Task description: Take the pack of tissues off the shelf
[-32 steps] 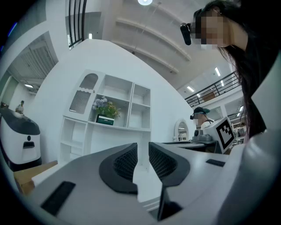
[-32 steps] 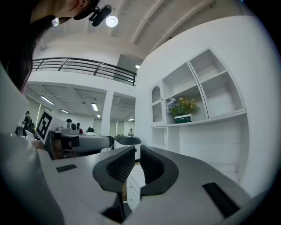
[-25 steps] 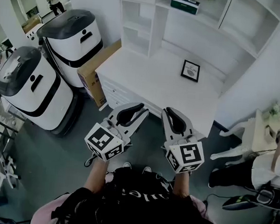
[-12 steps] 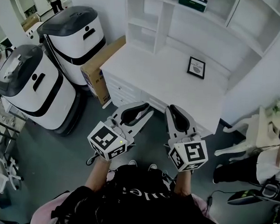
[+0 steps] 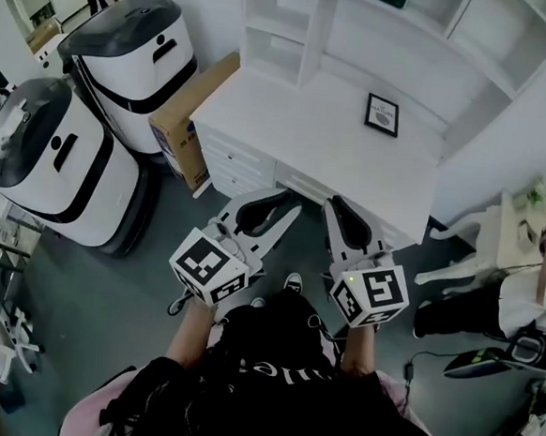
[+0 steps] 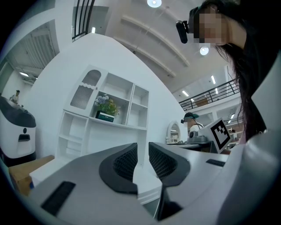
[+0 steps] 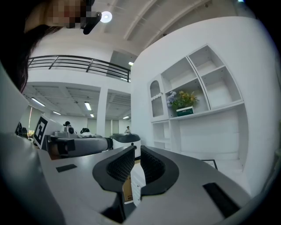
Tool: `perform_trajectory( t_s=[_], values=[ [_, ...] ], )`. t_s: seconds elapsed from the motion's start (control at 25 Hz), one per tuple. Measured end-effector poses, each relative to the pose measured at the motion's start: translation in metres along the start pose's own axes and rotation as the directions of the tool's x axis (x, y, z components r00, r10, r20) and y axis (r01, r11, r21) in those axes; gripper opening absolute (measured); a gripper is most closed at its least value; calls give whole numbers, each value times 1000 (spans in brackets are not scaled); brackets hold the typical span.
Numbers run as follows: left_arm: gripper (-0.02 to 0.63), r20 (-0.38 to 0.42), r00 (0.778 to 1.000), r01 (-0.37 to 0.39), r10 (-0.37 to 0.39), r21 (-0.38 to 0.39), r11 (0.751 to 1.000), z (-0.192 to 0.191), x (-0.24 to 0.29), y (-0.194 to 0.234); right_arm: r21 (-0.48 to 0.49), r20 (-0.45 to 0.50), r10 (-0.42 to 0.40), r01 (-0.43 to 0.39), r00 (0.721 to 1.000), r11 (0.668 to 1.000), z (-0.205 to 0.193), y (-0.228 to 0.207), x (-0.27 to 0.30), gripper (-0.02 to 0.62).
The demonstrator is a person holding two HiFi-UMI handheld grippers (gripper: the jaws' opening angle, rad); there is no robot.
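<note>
Left gripper: your left gripper (image 5: 276, 206) hangs in front of your body, tips pointing at the desk (image 5: 298, 139); jaws drawn together; nothing between the pads.
Right gripper: your right gripper (image 5: 337, 211) is level with it, just beside, angled the same way; jaws likewise together; nothing held.
Pack of tissues: the dark green pack of tissues (image 6: 105, 116) sits on the shelf (image 6: 123, 125) in the upper part of the white unit above the desk; a bunch of flowers (image 6: 106, 104) stands right behind it; in the head view only its lower edge shows at the top of the frame; well apart from both grippers.
Desk top: white and mostly bare; 1 small framed picture (image 5: 382, 114) stands toward the back right, below the shelf; drawers face you on the near left side.
Left of desk: a cardboard box (image 5: 181, 125) leans against the desk's side; 2 white machines (image 5: 135, 56) with dark lids stand beyond it, 1 nearer you, 1 farther back.
Right edge: a person in a white top (image 5: 528, 322) is low down by a white chair; too cropped for more.
</note>
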State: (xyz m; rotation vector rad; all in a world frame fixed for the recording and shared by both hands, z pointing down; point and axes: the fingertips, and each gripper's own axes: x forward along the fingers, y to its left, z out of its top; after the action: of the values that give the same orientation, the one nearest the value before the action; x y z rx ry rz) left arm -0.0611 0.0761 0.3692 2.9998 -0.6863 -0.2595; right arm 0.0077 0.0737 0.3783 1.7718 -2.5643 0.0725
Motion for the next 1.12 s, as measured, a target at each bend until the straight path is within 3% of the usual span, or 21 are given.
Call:
perform_trajectory(
  t_s=[0.24, 0.56, 1.12],
  values=[
    [89, 14, 1000, 2, -2, -8, 1000, 1, 5, 11, -8, -10, 2, -2, 1000, 1000, 1, -7, 17, 71],
    [89, 6, 1000, -31, 31, 7, 1000, -2, 31, 58, 4, 2, 56, -56, 998, 998, 0, -25, 72, 71],
    [89, -14, 1000, -16, 17, 37, 999, -6, 185, 157, 5, 10, 56, -56, 998, 998, 16, -170, 185, 72]
  ],
)
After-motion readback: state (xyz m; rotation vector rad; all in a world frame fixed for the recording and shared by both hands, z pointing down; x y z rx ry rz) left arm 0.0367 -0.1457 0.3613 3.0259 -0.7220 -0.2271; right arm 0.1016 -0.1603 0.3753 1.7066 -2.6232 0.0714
